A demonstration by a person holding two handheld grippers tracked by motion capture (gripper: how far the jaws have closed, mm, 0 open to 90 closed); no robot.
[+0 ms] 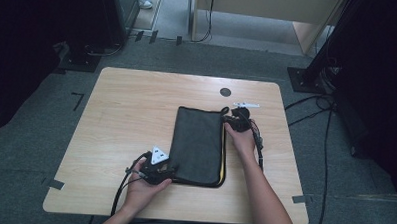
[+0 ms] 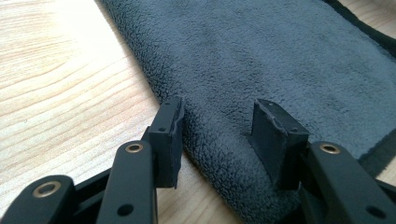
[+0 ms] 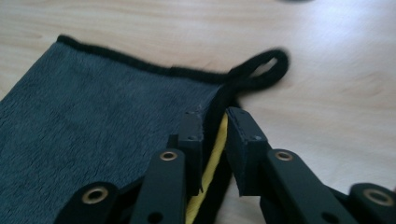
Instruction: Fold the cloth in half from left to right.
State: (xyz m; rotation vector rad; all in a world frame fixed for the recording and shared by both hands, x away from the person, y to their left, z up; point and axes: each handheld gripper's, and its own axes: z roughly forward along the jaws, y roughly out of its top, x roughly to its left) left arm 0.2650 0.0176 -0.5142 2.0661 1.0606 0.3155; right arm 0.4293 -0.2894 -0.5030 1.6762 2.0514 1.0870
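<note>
The grey fleece cloth (image 1: 197, 144) lies folded flat on the table (image 1: 126, 114), a little right of the middle, its long sides running near to far. Black trim edges it, a yellow layer (image 3: 214, 161) shows along its right edge, and a black hanging loop (image 3: 261, 70) sticks out at its far right corner. The left gripper (image 1: 170, 172) sits at the cloth's near left corner, its jaws apart with a bunched fold of fleece between them, one pad pressed into the pile. The right gripper (image 1: 227, 124) is at the far right edge, jaws nearly together around the trimmed edge; whether the pads press on it is hard to tell. A dark round disc (image 1: 225, 92) lies on the table beyond the cloth, well apart. The right hand (image 1: 243, 139) hides part of the right edge.
</note>
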